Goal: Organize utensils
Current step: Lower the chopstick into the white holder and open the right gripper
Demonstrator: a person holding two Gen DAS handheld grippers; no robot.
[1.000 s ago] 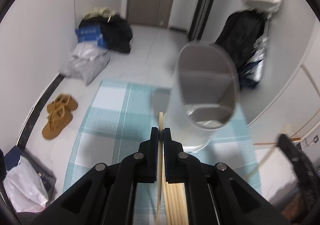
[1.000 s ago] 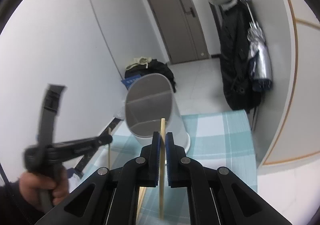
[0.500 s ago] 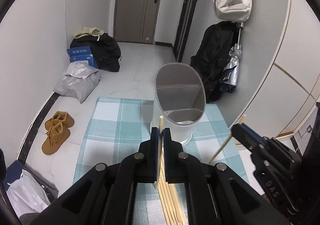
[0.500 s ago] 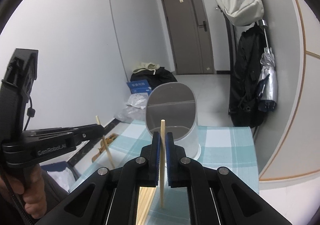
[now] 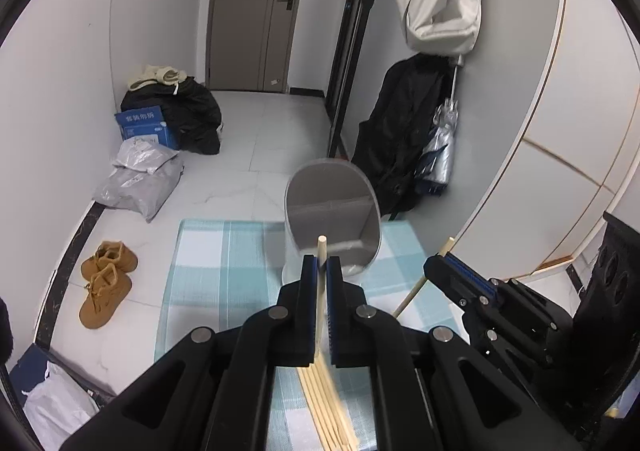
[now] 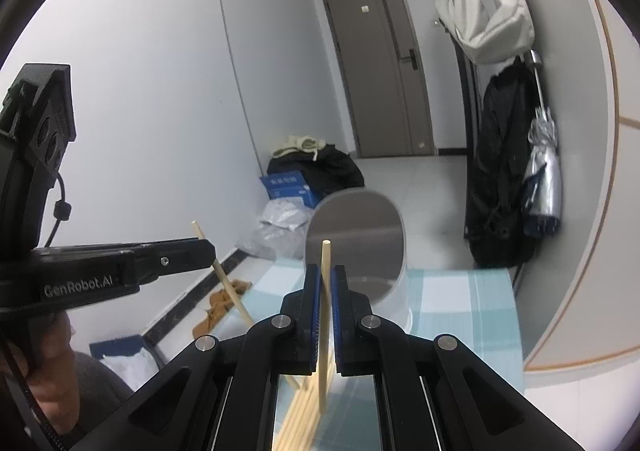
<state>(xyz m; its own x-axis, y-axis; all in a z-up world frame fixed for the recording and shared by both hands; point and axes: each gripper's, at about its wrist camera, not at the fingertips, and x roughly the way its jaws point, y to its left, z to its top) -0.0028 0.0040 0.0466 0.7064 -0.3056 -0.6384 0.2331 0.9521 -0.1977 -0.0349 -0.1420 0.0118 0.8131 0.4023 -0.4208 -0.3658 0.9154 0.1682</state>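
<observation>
Left gripper (image 5: 321, 263) and right gripper (image 6: 326, 275) each clamp one chopstick (image 5: 320, 279) above the checked mat (image 5: 224, 263); tips should drop steadily into the grey holder (image 5: 332, 207) ahead.

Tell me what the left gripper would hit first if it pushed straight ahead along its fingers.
Probably the grey utensil holder on the checked mat; the left gripper, clamping a chopstick, points at its open mouth. Depth unclear.
</observation>
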